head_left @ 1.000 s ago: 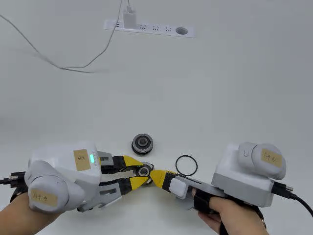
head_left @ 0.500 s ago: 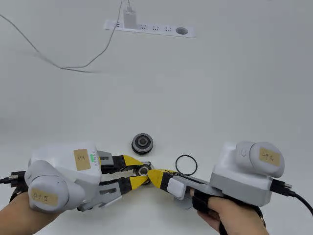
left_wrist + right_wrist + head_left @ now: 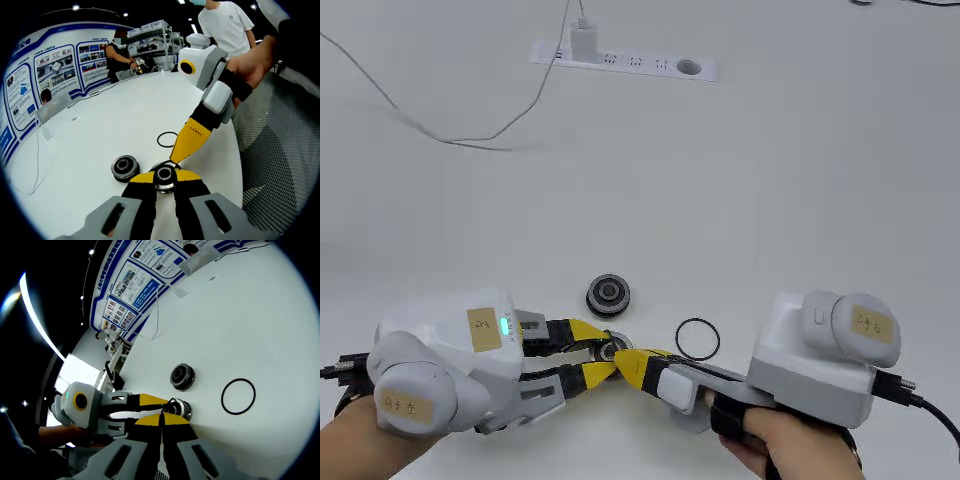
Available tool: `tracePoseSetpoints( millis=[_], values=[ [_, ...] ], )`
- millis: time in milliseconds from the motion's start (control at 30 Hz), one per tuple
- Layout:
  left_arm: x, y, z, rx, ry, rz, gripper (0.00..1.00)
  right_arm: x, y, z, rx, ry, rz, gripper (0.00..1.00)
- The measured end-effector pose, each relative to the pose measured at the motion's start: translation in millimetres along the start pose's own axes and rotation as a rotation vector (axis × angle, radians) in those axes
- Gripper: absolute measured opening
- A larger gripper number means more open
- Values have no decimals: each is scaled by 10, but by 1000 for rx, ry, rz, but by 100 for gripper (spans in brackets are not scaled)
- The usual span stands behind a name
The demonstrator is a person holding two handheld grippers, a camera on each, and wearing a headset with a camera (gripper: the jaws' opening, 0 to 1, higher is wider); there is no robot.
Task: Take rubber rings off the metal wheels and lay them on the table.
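Note:
My left gripper is shut on a metal wheel just above the table. My right gripper comes in from the right with its yellow jaws shut at the wheel's rim. In the right gripper view a thin black rubber ring is pinched at the jaw tips and still loops around the wheel. A second wheel with its dark ring on lies on the table just beyond. A loose rubber ring lies flat to the right.
A white power strip with a plugged-in adapter lies at the far edge of the white table, and its grey cable trails off to the left. In the left gripper view, people stand past the table's far end.
The right gripper's jaw tips have slid slightly left, closer against the held wheel. The left gripper, the second wheel and the loose ring have stayed where they were.

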State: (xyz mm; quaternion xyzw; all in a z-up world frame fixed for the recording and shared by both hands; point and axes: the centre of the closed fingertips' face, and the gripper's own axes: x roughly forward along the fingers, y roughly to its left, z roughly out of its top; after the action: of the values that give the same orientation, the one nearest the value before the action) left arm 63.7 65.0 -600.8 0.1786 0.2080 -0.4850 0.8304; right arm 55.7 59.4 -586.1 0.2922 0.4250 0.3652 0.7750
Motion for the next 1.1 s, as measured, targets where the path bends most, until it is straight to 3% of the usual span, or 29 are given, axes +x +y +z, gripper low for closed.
tracePoseSetpoints(
  millis=[100,300,733,1100],
  values=[
    [-2,-2,2,4,0,1,12,-14,-10,-4,47,-11,10,1],
    [-2,-2,2,9,6,2,12,-5,18,-9,43,-6,14,1],
    [-5,-4,7,12,26,2,14,13,-71,-12,70,-4,-26,1],
    [-141,47,90,-41,-13,5,16,44,-60,-3,95,-8,-13,1]
  ],
)
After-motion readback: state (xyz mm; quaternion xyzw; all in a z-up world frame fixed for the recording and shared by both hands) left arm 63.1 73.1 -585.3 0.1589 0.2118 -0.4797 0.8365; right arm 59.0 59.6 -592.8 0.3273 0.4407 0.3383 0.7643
